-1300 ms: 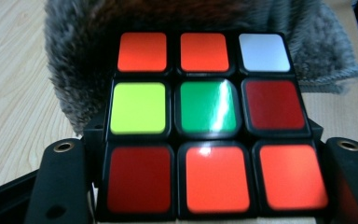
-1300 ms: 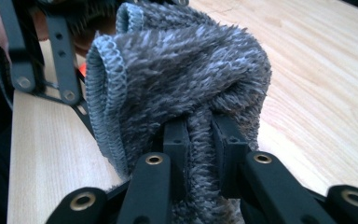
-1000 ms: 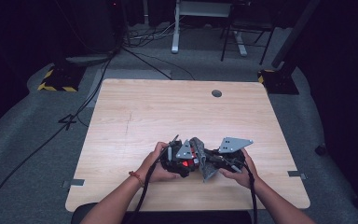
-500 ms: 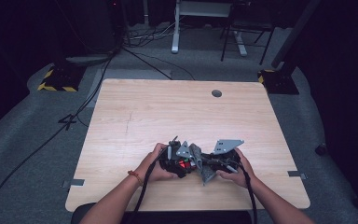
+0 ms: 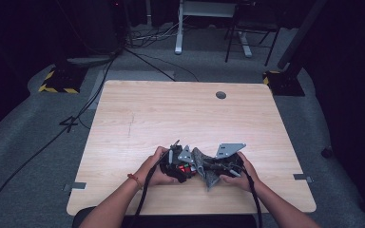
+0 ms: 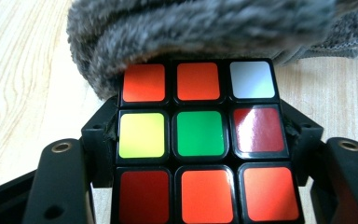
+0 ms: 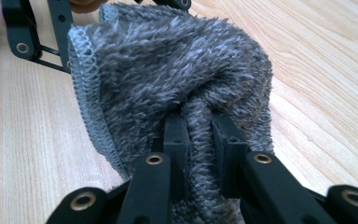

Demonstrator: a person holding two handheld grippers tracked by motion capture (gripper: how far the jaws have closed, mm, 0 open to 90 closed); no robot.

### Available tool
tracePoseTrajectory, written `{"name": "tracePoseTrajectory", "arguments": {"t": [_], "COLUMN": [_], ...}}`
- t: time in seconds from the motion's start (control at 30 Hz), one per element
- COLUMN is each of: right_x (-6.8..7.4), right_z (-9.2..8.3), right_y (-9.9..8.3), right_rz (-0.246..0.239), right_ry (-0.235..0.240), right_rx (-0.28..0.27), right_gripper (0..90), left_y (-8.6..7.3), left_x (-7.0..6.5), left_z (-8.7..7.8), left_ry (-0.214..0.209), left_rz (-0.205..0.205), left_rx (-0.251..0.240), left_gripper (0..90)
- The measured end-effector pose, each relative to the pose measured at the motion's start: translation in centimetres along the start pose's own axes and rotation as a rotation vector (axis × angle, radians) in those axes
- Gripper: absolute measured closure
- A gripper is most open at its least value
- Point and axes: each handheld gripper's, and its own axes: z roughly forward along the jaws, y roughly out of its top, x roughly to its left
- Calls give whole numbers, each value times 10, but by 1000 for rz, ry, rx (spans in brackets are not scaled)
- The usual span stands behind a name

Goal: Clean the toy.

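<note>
Cube and cloth meet at the surface's [image 5: 138, 118] near edge

Left tongs [image 6: 200, 135] clamp a scrambled puzzle cube [image 6: 200, 140], green centre facing the camera; right tongs [image 7: 198, 140] pinch a fuzzy grey cloth [image 7: 168, 88] draped over the cube's top.

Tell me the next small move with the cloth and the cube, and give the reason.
Probably draw the grey cloth down across the cube. The left gripper clamps the cube by its sides, the right gripper pinches a fold of cloth, and the cloth overlaps just the top edge of the cube's facing side, so most of that face looks unwiped.
</note>
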Motion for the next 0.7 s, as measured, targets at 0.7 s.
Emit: {"name": "tracePoseTrajectory", "arguments": {"t": [0.7], "right_x": [-32], "right_z": [-11], "right_y": [-14], "right_rz": [38], "right_ry": [-162], "right_rx": [78], "right_gripper": [703], "left_y": [4], "left_x": [0], "left_z": [3], "left_ry": [1], "left_rz": [-27], "left_rx": [-22], "left_gripper": [279]}}
